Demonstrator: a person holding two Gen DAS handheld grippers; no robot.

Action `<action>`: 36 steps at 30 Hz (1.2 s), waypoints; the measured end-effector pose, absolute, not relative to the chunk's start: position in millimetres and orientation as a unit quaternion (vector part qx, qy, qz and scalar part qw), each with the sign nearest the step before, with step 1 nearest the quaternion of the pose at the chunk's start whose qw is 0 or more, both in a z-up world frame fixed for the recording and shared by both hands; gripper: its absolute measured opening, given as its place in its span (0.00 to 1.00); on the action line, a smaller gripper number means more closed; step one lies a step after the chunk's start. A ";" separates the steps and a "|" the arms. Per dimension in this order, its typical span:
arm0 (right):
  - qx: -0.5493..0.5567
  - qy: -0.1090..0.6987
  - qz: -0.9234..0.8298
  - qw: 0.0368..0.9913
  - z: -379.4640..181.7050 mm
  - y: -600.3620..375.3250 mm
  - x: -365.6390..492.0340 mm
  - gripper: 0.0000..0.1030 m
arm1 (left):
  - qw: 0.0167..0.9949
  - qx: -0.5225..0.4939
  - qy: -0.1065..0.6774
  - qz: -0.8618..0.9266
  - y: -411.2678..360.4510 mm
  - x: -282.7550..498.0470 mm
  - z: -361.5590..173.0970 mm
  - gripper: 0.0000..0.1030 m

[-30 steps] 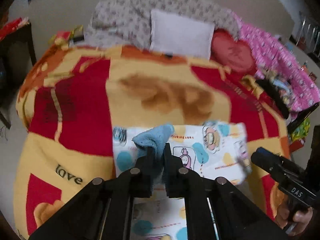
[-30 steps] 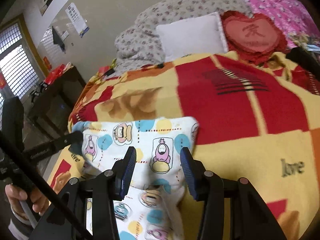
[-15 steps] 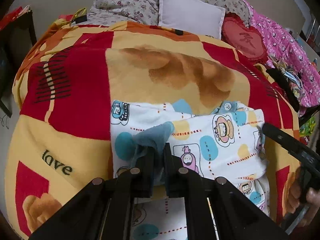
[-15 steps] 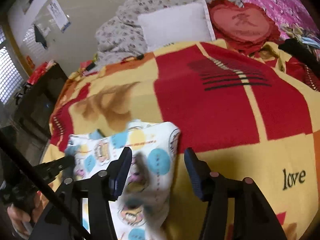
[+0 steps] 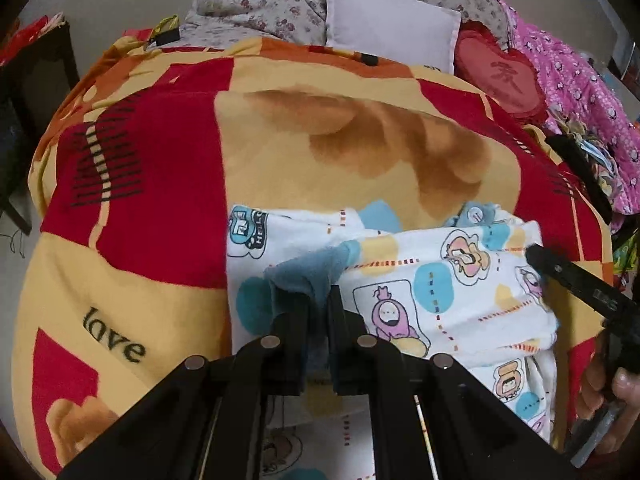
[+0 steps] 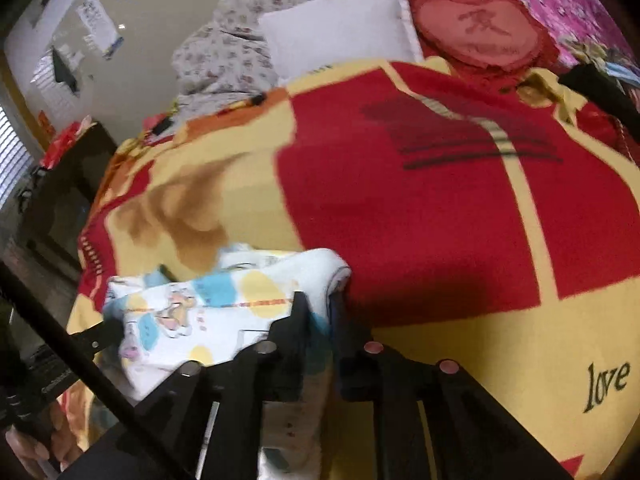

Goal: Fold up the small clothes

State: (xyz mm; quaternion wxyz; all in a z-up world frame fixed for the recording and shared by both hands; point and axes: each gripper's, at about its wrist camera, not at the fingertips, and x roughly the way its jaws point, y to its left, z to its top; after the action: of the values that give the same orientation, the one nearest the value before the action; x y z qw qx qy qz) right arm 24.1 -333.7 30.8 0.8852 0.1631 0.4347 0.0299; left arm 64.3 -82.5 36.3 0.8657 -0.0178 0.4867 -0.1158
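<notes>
Red and yellow blanket (image 5: 160, 208) covers the bed, with a white pillow (image 5: 390, 28) at its head. On it lies the small cartoon-print garment (image 5: 452, 292). Left gripper (image 5: 318, 304) is clamped on its blue trim; right gripper (image 6: 318, 306) is clamped on its white edge.

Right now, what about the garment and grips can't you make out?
- Right wrist view: motion blur smears the cartoon-print baby garment; what the right gripper pinches is unclear.
- Left wrist view: the left gripper covers the blue cuff's end.
- Both views: the garment's near part is hidden behind the grippers.
</notes>
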 end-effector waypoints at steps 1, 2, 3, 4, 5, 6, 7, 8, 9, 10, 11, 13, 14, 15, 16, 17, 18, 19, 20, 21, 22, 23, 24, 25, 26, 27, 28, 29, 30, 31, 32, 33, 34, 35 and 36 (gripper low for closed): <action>0.170 0.434 0.031 0.884 31.9 -337.1 20.4 0.28 | 0.866 -0.018 0.486 -0.117 -82.2 63.9 37.1 0.08; 0.174 0.430 0.036 0.885 36.7 -341.1 12.0 0.28 | 0.866 -0.018 0.486 -0.118 -82.0 63.7 37.9 0.08; 0.167 0.426 0.044 0.888 42.5 -342.8 1.5 0.28 | 0.866 -0.017 0.486 -0.119 -82.2 63.8 37.7 0.08; 0.155 0.425 0.048 0.891 47.1 -342.7 -8.7 0.28 | 0.865 -0.017 0.487 -0.119 -82.7 64.3 36.8 0.08; 0.143 0.424 0.046 0.893 50.8 -341.4 -20.6 0.28 | 0.864 -0.019 0.488 -0.118 -83.1 65.1 35.8 0.08; 0.135 0.423 0.048 0.895 52.9 -339.2 -28.9 0.28 | 0.864 -0.020 0.488 -0.117 -83.6 65.5 35.9 0.08; 0.127 0.421 0.056 0.896 54.2 -335.8 -38.2 0.28 | 0.865 -0.021 0.488 -0.116 -84.3 65.3 36.4 0.08; 0.124 0.420 0.058 0.897 55.2 -332.4 -44.8 0.28 | 0.865 -0.020 0.488 -0.114 -85.2 64.7 36.9 0.08; 0.121 0.416 0.059 0.899 56.8 -328.7 -48.2 0.28 | 0.866 -0.020 0.488 -0.113 -85.8 64.0 37.3 0.08; 0.118 0.412 0.065 0.901 58.3 -325.3 -49.9 0.28 | 0.866 -0.019 0.488 -0.112 -86.9 62.6 38.1 0.08; 0.115 0.408 0.073 0.903 60.2 -320.3 -50.3 0.28 | 0.866 -0.016 0.487 -0.112 -88.2 60.9 39.2 0.08; 0.110 0.406 0.090 0.903 61.1 -307.3 -46.2 0.28 | 0.866 -0.015 0.487 -0.111 -89.4 59.5 40.4 0.08; 0.102 0.411 0.094 0.901 58.9 -300.7 -43.0 0.28 | 0.866 -0.015 0.487 -0.112 -89.8 59.2 40.9 0.08; 0.091 0.417 0.093 0.899 56.5 -295.5 -41.0 0.28 | 0.866 -0.014 0.488 -0.112 -90.1 59.0 41.1 0.08; 0.077 0.425 0.085 0.898 54.3 -291.3 -42.1 0.28 | 0.865 -0.014 0.489 -0.112 -90.0 59.0 41.1 0.08; 0.068 0.424 0.081 0.899 54.2 -290.2 -45.2 0.29 | 0.864 -0.014 0.490 -0.113 -89.5 59.6 40.8 0.08; 0.065 0.415 0.086 0.903 55.7 -291.2 -52.2 0.30 | 0.864 -0.015 0.491 -0.114 -88.9 60.2 40.7 0.08; 0.065 0.408 0.089 0.906 56.6 -293.4 -57.2 0.40 | 0.862 -0.017 0.493 -0.115 -87.9 60.9 40.3 0.08; 0.063 0.406 0.086 0.908 55.7 -295.9 -62.2 0.50 | 0.862 -0.019 0.493 -0.116 -87.1 60.9 40.3 0.08; 0.053 0.411 0.083 0.906 52.6 -296.9 -65.1 0.51 | 0.861 -0.021 0.494 -0.117 -86.8 61.0 40.3 0.08; 0.044 0.417 0.083 0.904 49.4 -296.8 -66.4 0.51 | 0.861 -0.023 0.495 -0.116 -86.8 61.7 40.1 0.08; 0.031 0.424 0.083 0.901 44.3 -294.5 -66.4 0.51 | 0.860 -0.024 0.496 -0.115 -86.8 62.0 39.8 0.08; 0.019 0.428 0.083 0.900 40.0 -290.8 -64.5 0.51 | 0.861 -0.025 0.496 -0.114 -87.2 62.1 39.4 0.08; 0.014 0.429 0.081 0.899 36.9 -288.7 -63.1 0.51 | 0.861 -0.023 0.496 -0.112 -88.1 61.8 39.0 0.08; 0.009 0.429 0.078 0.900 33.8 -284.4 -59.0 0.51 | 0.861 -0.022 0.496 -0.111 -88.6 61.5 38.7 0.08; 0.008 0.427 0.075 0.901 31.8 -281.2 -54.5 0.51 | 0.862 -0.019 0.495 -0.109 -89.8 60.9 38.7 0.08; 0.009 0.425 0.070 0.902 30.4 -280.0 -50.6 0.50 | 0.862 -0.018 0.495 -0.109 -90.4 60.6 39.0 0.08; 0.009 0.424 0.063 0.903 28.9 -279.5 -46.1 0.35 | 0.861 -0.016 0.496 -0.110 -90.6 60.0 39.6 0.08; 0.009 0.423 0.055 0.904 28.1 -280.6 -42.5 0.23 | 0.860 -0.018 0.497 -0.113 -89.6 59.6 40.4 0.08; 0.020 0.419 0.043 0.907 29.1 -285.7 -42.5 0.16 | 0.860 -0.020 0.497 -0.115 -88.6 59.2 41.1 0.08; 0.054 0.413 0.045 0.908 31.6 -296.8 -45.5 0.14 | 0.860 -0.021 0.496 -0.120 -88.0 58.4 41.9 0.09; 0.083 0.409 0.055 0.907 34.0 -305.3 -49.7 0.13 | 0.860 -0.020 0.496 -0.122 -88.2 57.8 41.5 0.11; 0.106 0.403 0.057 0.907 36.0 -314.8 -55.1 0.13 | 0.859 -0.021 0.496 -0.124 -89.3 57.8 39.5 0.11; 0.111 0.402 0.051 0.908 35.7 -320.0 -58.6 0.13 | 0.859 -0.020 0.497 -0.123 -90.6 58.1 37.1 0.11; 0.113 0.413 0.047 0.903 30.3 -321.9 -59.1 0.12 | 0.860 -0.014 0.496 -0.118 -93.2 58.2 34.0 0.11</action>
State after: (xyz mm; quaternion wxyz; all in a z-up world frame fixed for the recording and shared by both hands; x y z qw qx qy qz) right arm -59.1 -321.9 30.3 0.9027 0.1129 0.4125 0.0473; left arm 58.2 -93.2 34.0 0.8601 -0.0138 0.4961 -0.1185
